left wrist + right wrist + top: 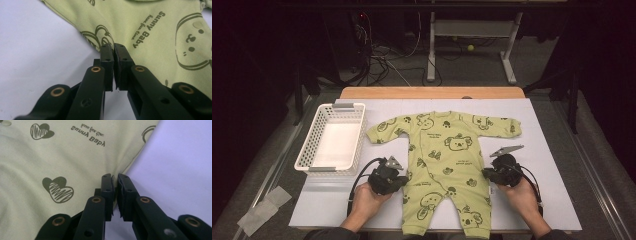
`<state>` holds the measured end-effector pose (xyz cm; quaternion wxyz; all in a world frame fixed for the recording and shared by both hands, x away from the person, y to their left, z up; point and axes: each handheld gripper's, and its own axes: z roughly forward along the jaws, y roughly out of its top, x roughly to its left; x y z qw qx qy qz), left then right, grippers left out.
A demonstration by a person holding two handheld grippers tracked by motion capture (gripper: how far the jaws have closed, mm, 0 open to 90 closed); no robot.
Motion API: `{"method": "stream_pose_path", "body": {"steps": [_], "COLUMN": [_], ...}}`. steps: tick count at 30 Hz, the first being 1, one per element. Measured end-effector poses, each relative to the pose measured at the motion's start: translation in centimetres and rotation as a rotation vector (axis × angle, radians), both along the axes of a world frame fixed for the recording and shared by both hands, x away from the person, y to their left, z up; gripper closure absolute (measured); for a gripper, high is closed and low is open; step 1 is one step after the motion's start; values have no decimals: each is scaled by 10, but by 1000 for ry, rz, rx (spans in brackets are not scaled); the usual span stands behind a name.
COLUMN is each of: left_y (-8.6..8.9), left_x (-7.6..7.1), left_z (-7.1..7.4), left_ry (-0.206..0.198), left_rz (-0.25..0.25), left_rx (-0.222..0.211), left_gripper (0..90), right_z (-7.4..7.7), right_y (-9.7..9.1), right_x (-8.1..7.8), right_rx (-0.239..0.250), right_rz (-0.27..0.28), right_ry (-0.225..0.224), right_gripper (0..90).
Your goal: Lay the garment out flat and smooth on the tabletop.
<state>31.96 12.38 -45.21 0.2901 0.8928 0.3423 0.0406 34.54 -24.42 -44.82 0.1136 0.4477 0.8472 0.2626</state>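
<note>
High view has a light green baby romper spread flat on its back over a white table cover, neck toward the far edge, sleeves out to both sides and the two legs running down to the near edge by the person. It's printed all over with dark olive koala faces and paw shapes. Left gripper sits at the romper's left side about hip level, held in the person's left hand, and right gripper is at the opposite side seam, held in the right hand, so they're roughly mirroring each other across the garment. Left gripper view shows the two black jaws pressed nearly together with the edge of the green fabric pinched at the tips, right next to some "Sunny Baby" lettering and a koala print. Right gripper view is pretty much the same deal: jaws clenched on the romper's side edge, fabric puckering a bit where it's nipped, heart prints off to one side and the white cover on the other. Over on the left of the table, well apart from the romper's body but close to its left sleeve, there's a white plastic basket with slotted walls. Floor behind the table has a tangle of cables and a desk frame.
</note>
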Motion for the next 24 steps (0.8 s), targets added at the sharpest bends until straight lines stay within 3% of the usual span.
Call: {"method": "stream_pose_path", "body": {"steps": [1,3,6,7,9,11,18,19,22,24], "left_y": [0,2,10,10,22,29,49,55,63,66], "left_x": [0,-1,-5,-5,-8,-11,-18,-20,-21,-22], "left_z": [0,3,11,11,18,22,24,24,24,23], "left_ry": [0,-1,-23,-23,-46,-60,-101,-113,-117,-121], "left_rz": [4,24,41,41,57,68,102,116,138,145], "left_rx": [-6,-20,-44,-44,-84,-98,-140,-152,-173,-185], "left_gripper": [798,633,500,493,453,453,428,428,428,407], "right_z": [0,3,12,12,21,26,34,37,40,42], "right_y": [0,-1,-4,-4,-8,-9,-12,-13,-13,-15], "right_x": [0,-1,-6,-6,-12,-16,-29,-33,-42,-47], "right_rx": [6,39,84,84,145,158,178,173,147,155], "right_rz": [3,5,5,5,3,1,-15,-12,-8,-5], "right_ry": [2,4,-28,-28,-56,-80,-144,-163,-202,-209], "right_gripper": [807,766,713,713,667,625,529,480,462,458]}}
